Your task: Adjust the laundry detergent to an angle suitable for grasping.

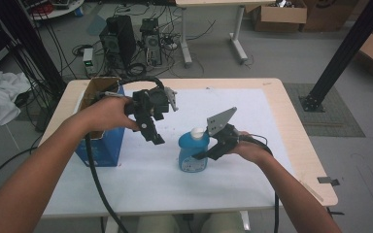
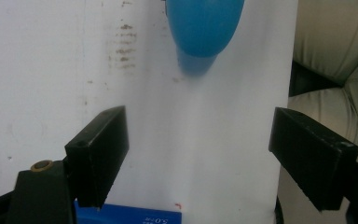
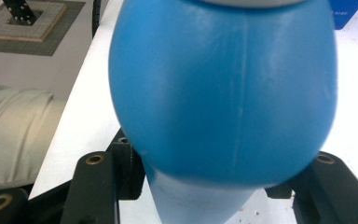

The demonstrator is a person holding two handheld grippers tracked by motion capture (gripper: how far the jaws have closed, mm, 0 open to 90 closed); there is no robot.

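A blue bottle [image 1: 193,154] with a white cap [image 1: 198,132] stands upright near the middle of the white table top [image 1: 252,121]. My right gripper [image 1: 205,154] comes at it from the right, its jaws shut on the bottle's body. In the right gripper view the bottle [image 3: 223,93] bulges between the two black jaws of that gripper [image 3: 214,198]. My left gripper [image 1: 154,137] hovers above the table to the left of the bottle, pointing down. Its jaws stand wide open in the left gripper view [image 2: 198,158] with nothing between them, and the bottle [image 2: 205,28] lies beyond them.
An open blue carton [image 1: 102,143] stands at the table's left edge, under my left forearm; its corner [image 2: 130,217] also appears in the left gripper view. Computer towers [image 1: 121,41], cables and cardboard boxes [image 1: 279,14] lie on the floor beyond. A black post [image 1: 342,53] rises at the right.
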